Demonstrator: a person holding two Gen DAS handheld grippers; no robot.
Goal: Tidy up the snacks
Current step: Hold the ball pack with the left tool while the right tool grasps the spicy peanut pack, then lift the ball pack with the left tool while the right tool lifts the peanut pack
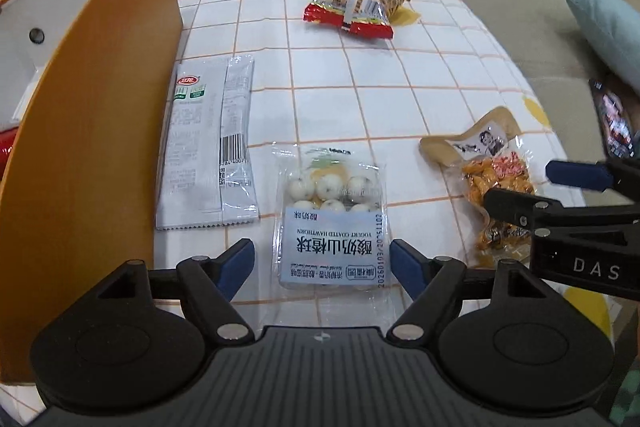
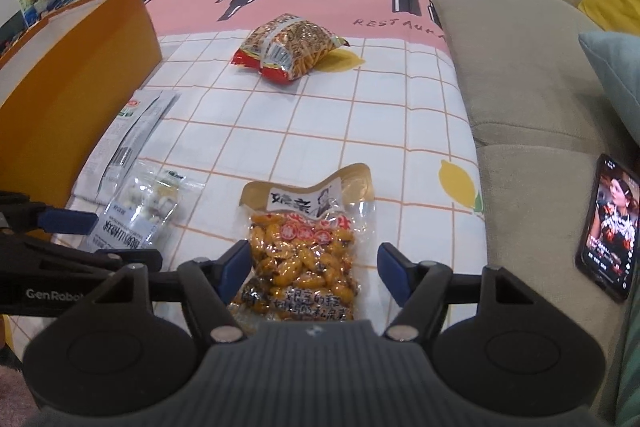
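Note:
A clear packet of white yogurt-coated hawthorn balls (image 1: 330, 215) lies flat on the checked tablecloth (image 1: 400, 79). My left gripper (image 1: 322, 261) stands open astride its near end, with a gap at each blue pad. A vacuum packet of orange-yellow beans (image 2: 304, 255) lies to the right, and my right gripper (image 2: 315, 263) is open around its lower half; the right pad is clearly off it. Each gripper shows in the other's view: the right gripper (image 1: 548, 191) over the bean packet (image 1: 496, 195), the left gripper (image 2: 100, 239) by the hawthorn packet (image 2: 140, 211).
An orange box (image 1: 92, 107) with a white inside stands along the left. Beside it lies a long white packet (image 1: 208, 147). A red and orange snack bag (image 1: 358, 3) sits further back. On the right a beige sofa (image 2: 520, 75) borders the table, with a lit phone (image 2: 610, 227) on it.

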